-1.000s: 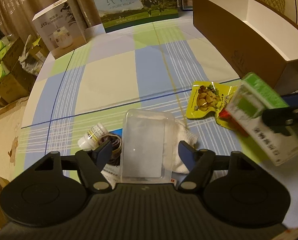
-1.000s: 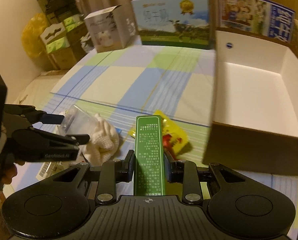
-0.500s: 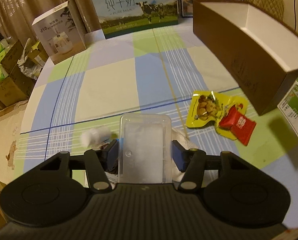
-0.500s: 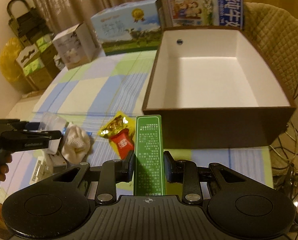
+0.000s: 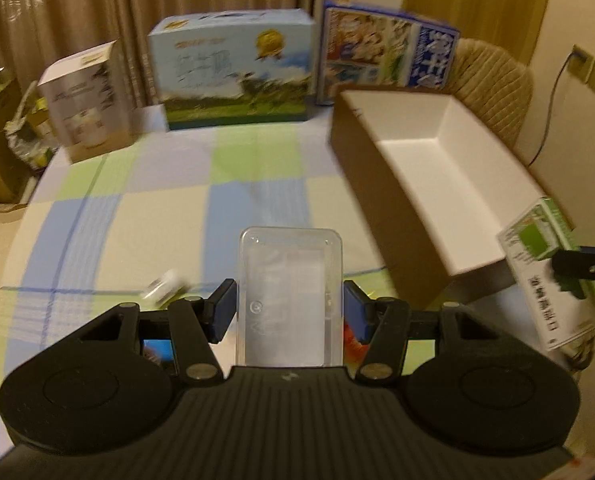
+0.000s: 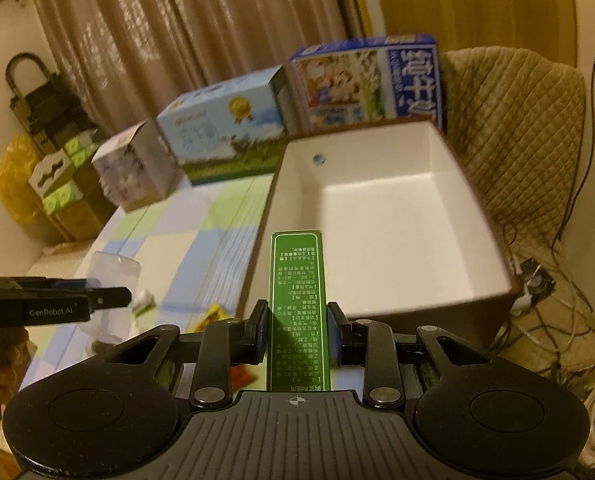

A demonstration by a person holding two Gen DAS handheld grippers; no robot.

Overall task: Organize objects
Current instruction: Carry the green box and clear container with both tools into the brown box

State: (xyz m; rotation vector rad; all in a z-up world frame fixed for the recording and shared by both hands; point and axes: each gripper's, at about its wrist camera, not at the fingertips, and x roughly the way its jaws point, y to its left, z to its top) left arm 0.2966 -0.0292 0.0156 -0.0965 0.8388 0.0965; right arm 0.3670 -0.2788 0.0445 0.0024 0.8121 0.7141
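The left gripper (image 5: 289, 306) has its two blue-padded fingers (image 5: 222, 309) pressed against the long sides of a clear, rectangular plastic container (image 5: 290, 296); the jaws closed in on it within the last second and stand at a middling width, and the container sticks out forward past the fingertips, lifted clear of the table. Beyond and below those fingers lies the blue, green and cream checked tablecloth (image 5: 161, 216), with a small white bottle (image 5: 162, 287) lying blurred just outside the left finger. To the right of the fingers and a little ahead stands the open cardboard box, brown outside and white inside (image 5: 449, 168). The right gripper (image 6: 297, 330) has its fingers drawn narrow, clamped on the thin edges of a slim green carton printed with white text (image 6: 298, 304), which runs straight forward between the pads and ends past the tips. The carton's far end shows above the near wall of the brown box, whose white inside opens straight ahead of the fingers. To the left of these fingers, the left gripper with its clear container hangs above the tablecloth.
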